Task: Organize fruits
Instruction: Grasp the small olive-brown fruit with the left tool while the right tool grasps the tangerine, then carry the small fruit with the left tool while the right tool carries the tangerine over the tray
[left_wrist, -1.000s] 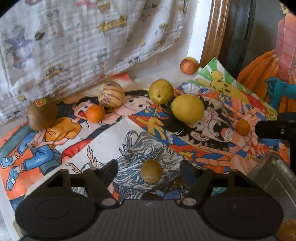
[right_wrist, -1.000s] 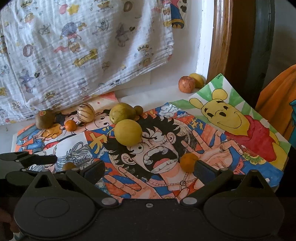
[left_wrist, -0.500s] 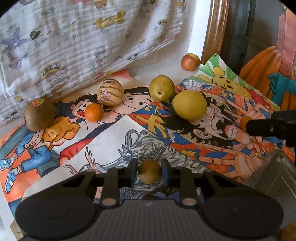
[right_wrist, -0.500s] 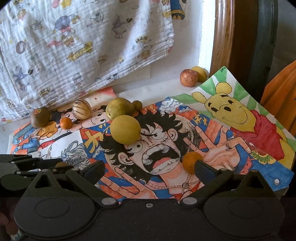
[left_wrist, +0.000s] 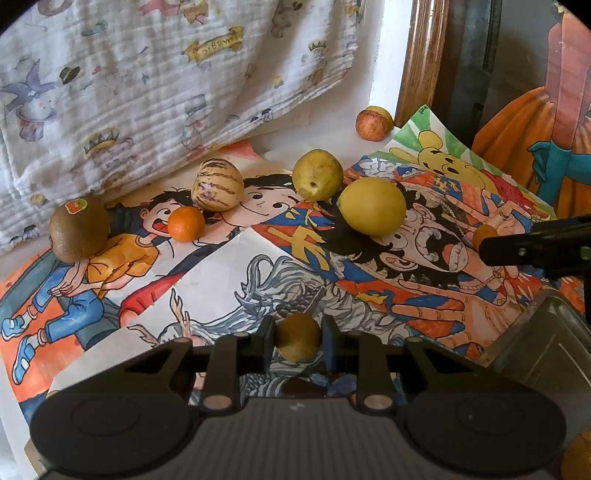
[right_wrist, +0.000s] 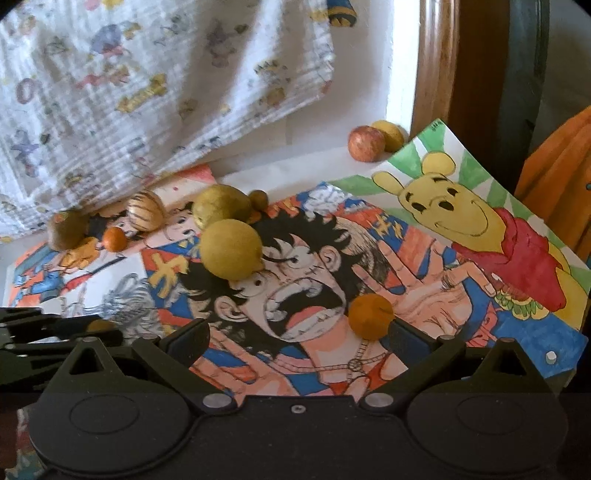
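My left gripper (left_wrist: 297, 341) is shut on a small tan round fruit (left_wrist: 297, 340) low over the cartoon posters. Farther back lie a kiwi (left_wrist: 78, 229), a small orange (left_wrist: 185, 229), a striped melon-like fruit (left_wrist: 217, 184), a green-yellow pear (left_wrist: 317, 174) and a large yellow fruit (left_wrist: 372, 206). My right gripper (right_wrist: 298, 330) is open, its right finger just below and beside a small orange fruit (right_wrist: 370, 315). The right wrist view shows the left gripper (right_wrist: 55, 332) at the far left, holding the tan fruit (right_wrist: 99, 325).
A red apple (right_wrist: 366, 143) and a yellow fruit (right_wrist: 388, 134) sit by the wooden frame (right_wrist: 430, 66) at the back. A printed cloth (left_wrist: 147, 74) hangs behind the fruits. A dark grey container (left_wrist: 543, 343) stands at right in the left wrist view. Another small brown fruit (right_wrist: 258, 199) rests behind the pear.
My left gripper has closed from wide open onto the small tan fruit. My right gripper has edged forward, bringing the small orange fruit close to its right finger.
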